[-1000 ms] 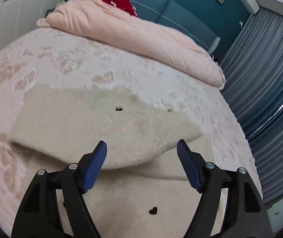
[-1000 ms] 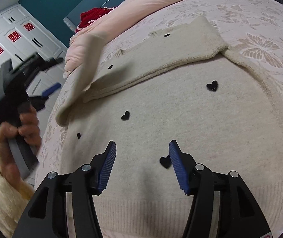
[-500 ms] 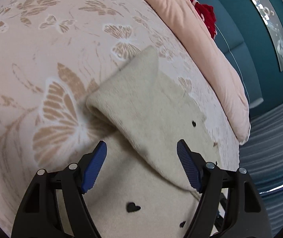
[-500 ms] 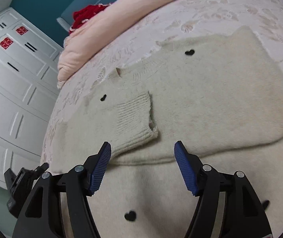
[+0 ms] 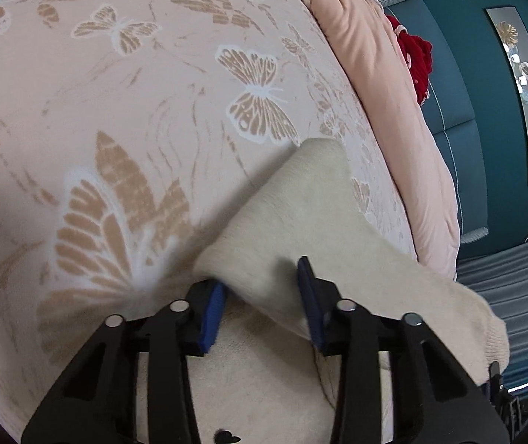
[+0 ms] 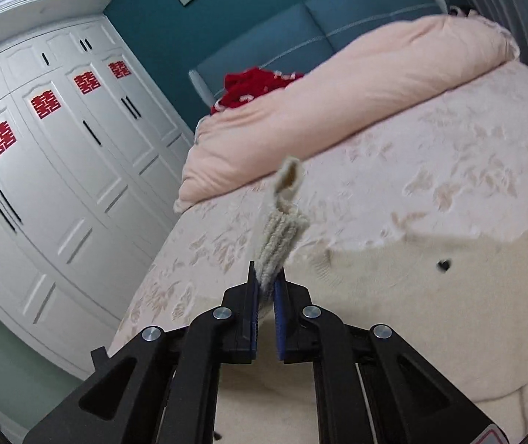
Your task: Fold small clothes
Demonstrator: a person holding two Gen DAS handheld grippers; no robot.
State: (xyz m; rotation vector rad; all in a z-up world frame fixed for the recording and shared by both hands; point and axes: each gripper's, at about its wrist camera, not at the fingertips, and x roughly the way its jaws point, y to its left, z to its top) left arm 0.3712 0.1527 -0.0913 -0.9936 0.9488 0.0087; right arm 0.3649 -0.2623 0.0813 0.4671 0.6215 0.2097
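Cream sweater (image 5: 301, 222) lies on bed (image 5: 116, 111), lower centre of frame. Left hand-held gripper (image 5: 260, 303) has just closed, clamped on folded sleeve edge. Right hand-held gripper (image 6: 266, 288) has just closed, pinching ribbed cuff (image 6: 278, 236), lifted off bed. Sleeve fold likely under way.

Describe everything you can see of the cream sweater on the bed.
The cream sweater is a soft, fuzzy knit scattered with small black hearts, lying partly folded on the pink butterfly bedspread. The right gripper, whose jaws have just closed, pinches its ribbed cuff, which sticks up from the jaws. The left gripper, also just closing, has a folded sleeve between its jaws.
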